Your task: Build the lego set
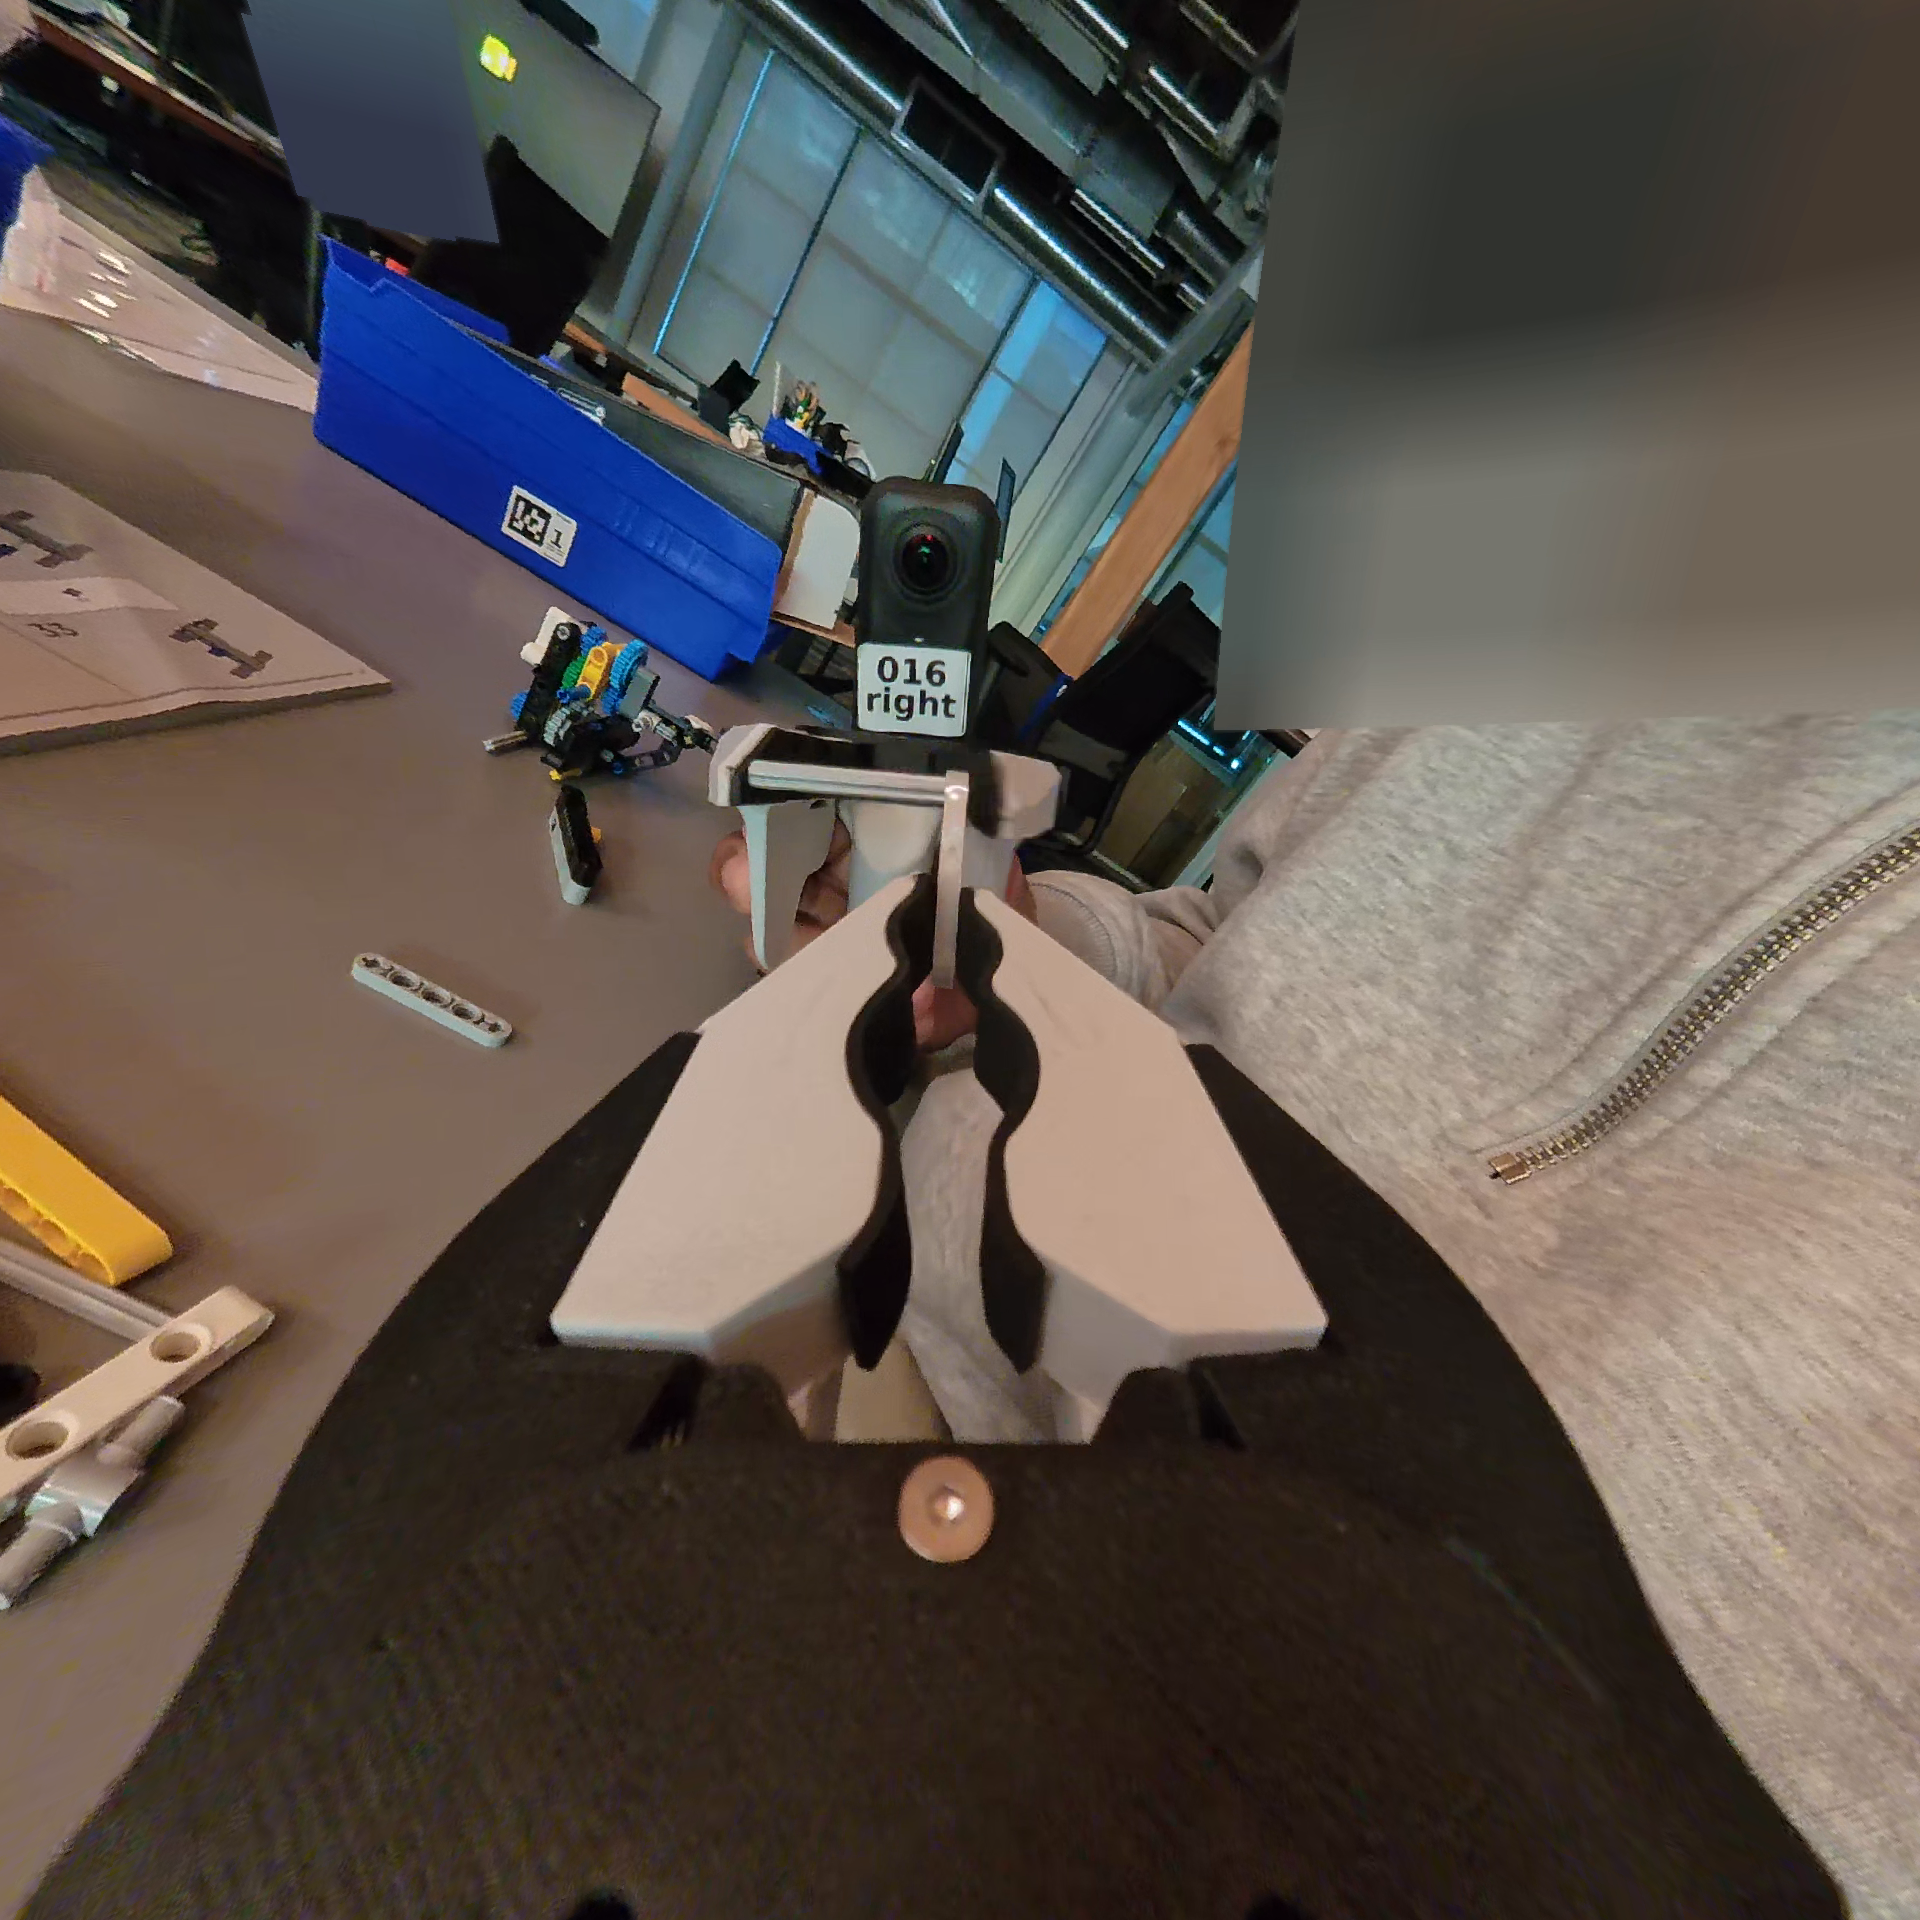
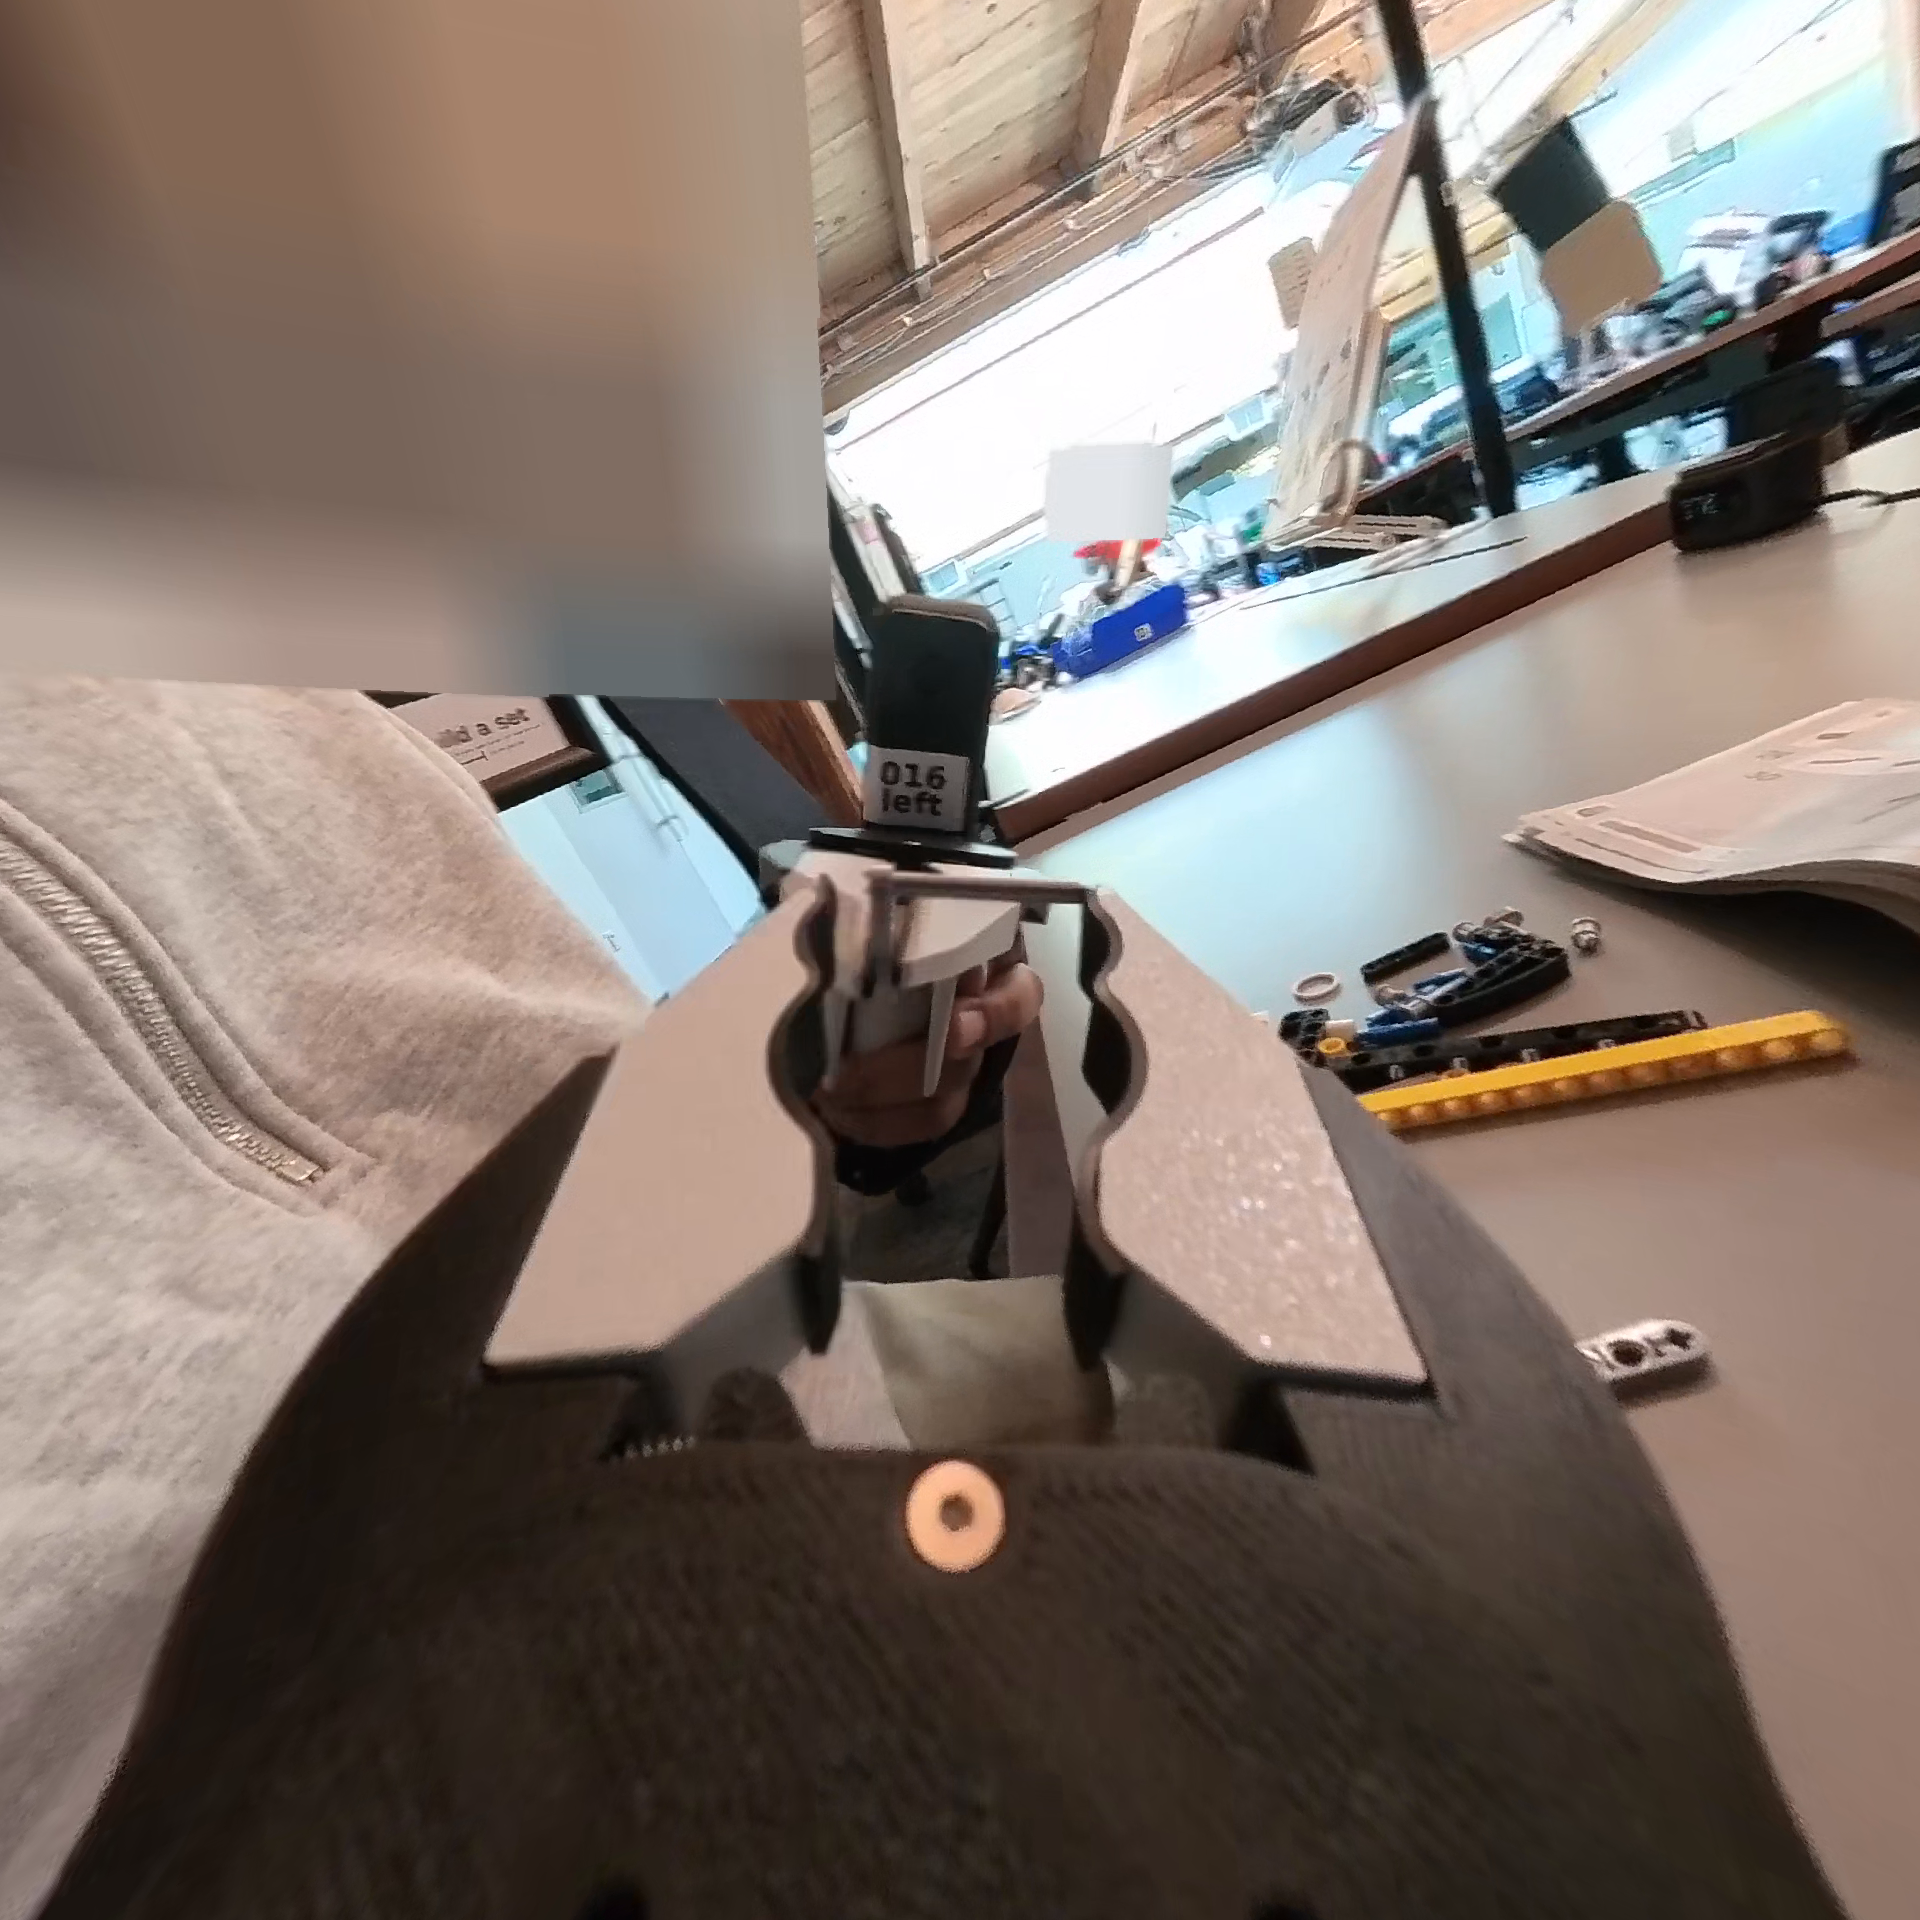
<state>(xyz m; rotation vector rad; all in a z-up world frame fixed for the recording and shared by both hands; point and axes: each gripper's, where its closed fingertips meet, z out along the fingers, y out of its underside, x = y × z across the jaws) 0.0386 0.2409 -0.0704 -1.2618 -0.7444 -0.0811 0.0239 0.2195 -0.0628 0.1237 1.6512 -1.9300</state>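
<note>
My left gripper (image 1: 948,904) is shut on one leg of a thin grey L-shaped piece (image 1: 951,862), held up in the air in front of a person's grey hoodie. My right gripper (image 2: 961,914) faces it; its jaws stand apart around the piece's other leg (image 2: 987,886), which touches one finger. The right gripper also shows in the left wrist view (image 1: 883,779), and the left gripper in the right wrist view (image 2: 894,987). A partly built colourful model (image 1: 582,696) stands on the grey table (image 1: 312,831).
Loose parts lie on the table: a grey beam (image 1: 431,1000), a yellow beam (image 1: 73,1205), white beams (image 1: 135,1371), a long yellow beam (image 2: 1621,1075), a black beam (image 2: 1486,1039). An instruction booklet (image 1: 156,634) and a blue bin (image 1: 540,488) lie farther off. My two grippers' fingertips are within a few centimetres of each other.
</note>
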